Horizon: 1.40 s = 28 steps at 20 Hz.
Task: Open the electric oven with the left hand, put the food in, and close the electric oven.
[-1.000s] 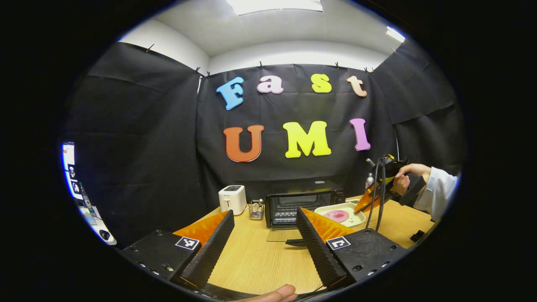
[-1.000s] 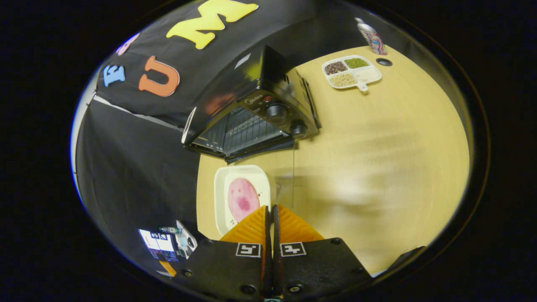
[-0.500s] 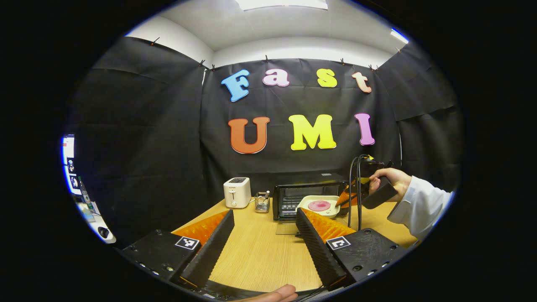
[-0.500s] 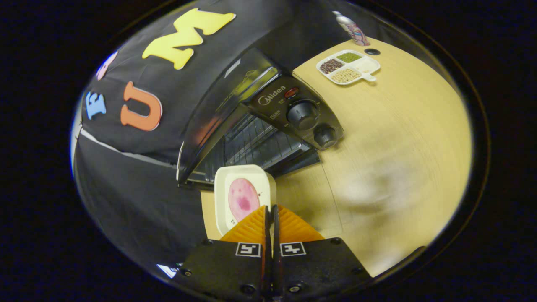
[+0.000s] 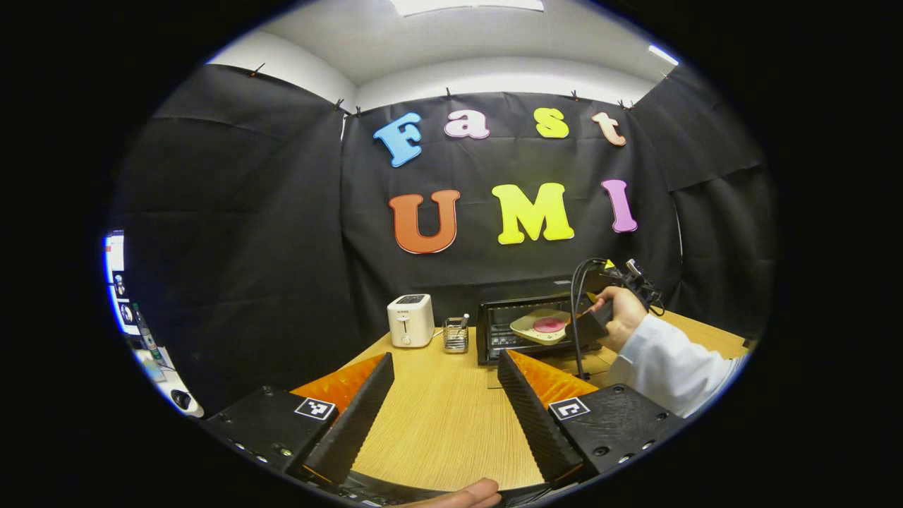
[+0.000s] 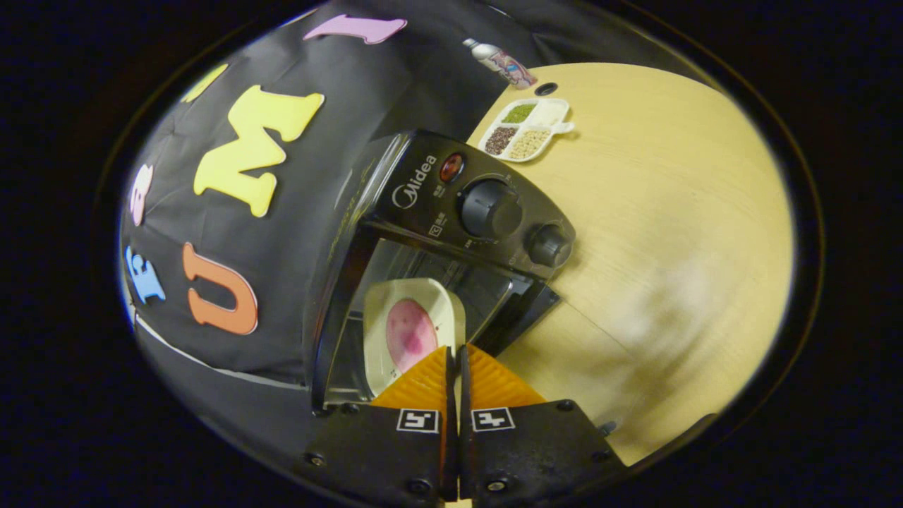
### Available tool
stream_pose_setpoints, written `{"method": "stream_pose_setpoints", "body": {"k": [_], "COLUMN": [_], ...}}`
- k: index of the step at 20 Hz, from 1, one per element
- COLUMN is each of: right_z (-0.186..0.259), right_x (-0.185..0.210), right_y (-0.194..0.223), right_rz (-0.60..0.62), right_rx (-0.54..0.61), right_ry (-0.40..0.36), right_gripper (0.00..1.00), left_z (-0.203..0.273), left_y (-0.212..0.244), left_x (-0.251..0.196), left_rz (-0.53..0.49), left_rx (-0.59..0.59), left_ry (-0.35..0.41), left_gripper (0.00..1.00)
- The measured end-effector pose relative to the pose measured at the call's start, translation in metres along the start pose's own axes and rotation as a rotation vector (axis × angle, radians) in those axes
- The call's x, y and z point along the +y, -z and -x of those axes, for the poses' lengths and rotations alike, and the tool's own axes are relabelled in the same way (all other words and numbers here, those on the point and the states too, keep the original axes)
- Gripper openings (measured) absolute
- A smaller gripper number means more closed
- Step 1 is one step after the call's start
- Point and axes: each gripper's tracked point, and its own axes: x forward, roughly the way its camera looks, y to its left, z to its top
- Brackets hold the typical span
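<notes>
My right claw (image 6: 456,356) is pinched hard on the rim of the cream plate (image 6: 381,317), fingers pressed almost together, and the pink round of food (image 6: 410,334) sits flat in the middle of it. The plate is in the mouth of the black oven (image 6: 437,212), under the roof, with the two knobs (image 6: 489,209) off to one side. My left claw (image 5: 444,395) hangs spread wide over the bare wooden table (image 5: 444,430), gripping nothing. A second ago the plate was still out over the table in front of the oven; now it's crossed the threshold! Farther off, from the left gripper view, the glass door (image 5: 543,370) lies dropped open, a white toaster (image 5: 410,319) and a small wire holder (image 5: 456,335) stand beside the oven. Past the oven, a divided snack tray (image 6: 525,130) and a bottle (image 6: 497,60) sit well clear
</notes>
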Motion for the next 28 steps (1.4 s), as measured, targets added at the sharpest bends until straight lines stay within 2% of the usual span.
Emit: {"method": "stream_pose_setpoints", "body": {"k": [2, 3, 7, 8, 11, 13, 16, 17, 18, 23, 24, 25, 28], "right_z": [-0.013, -0.019, -0.041, -0.047, -0.055, -0.056, -0.056, -0.056, -0.055, -0.036, -0.03, -0.023, 0.003], "right_x": [0.007, 0.01, 0.007, 0.009, 0.019, 0.024, 0.024, 0.022, 0.021, 0.019, 0.018, 0.014, 0.005], "right_y": [-0.001, -0.002, -0.004, -0.003, -0.001, 0.0, -0.006, -0.008, -0.009, -0.01, -0.01, -0.01, -0.014], "right_rz": [-0.036, -0.06, -0.09, -0.092, -0.09, -0.1, -0.111, -0.105, -0.089, -0.012, -0.001, 0.022, 0.14], "right_rx": [-0.02, -0.026, -0.055, -0.059, -0.076, -0.088, -0.118, -0.128, -0.137, -0.152, -0.157, -0.157, -0.206], "right_ry": [-0.012, -0.021, 0.001, -0.009, -0.047, -0.07, -0.092, -0.097, -0.101, -0.124, -0.129, -0.121, -0.108], "right_gripper": [0.01, 0.04, 0.04, 0.01, 0.02, 0.06, 0.06, 0.14, 0.05, 0.21, 0.31, 0.27, 0.31], "left_z": [-0.002, -0.001, -0.008, -0.012, -0.018, -0.017, -0.017, -0.016, -0.015, -0.008, -0.007, -0.005, -0.002], "left_y": [0.001, 0.001, 0.003, 0.005, 0.009, 0.005, 0.007, 0.007, 0.005, -0.006, -0.007, -0.009, -0.01], "left_x": [0.004, 0.008, 0.007, 0.006, 0.008, 0.007, 0.0, 0.0, 0.001, -0.001, -0.003, -0.004, -0.009], "left_rz": [0.004, 0.004, 0.05, 0.065, 0.066, 0.055, 0.059, 0.058, 0.057, 0.082, 0.084, 0.081, 0.064], "left_rx": [0.009, 0.005, -0.01, -0.005, 0.01, -0.007, -0.003, -0.001, -0.002, -0.017, -0.017, -0.016, -0.008], "left_ry": [0.003, -0.002, 0.022, 0.032, 0.022, 0.017, 0.036, 0.038, 0.036, 0.037, 0.041, 0.042, 0.05], "left_gripper": [0.94, 0.94, 0.94, 0.94, 0.94, 0.95, 0.94, 0.94, 0.94, 0.94, 0.94, 0.94, 0.94]}}
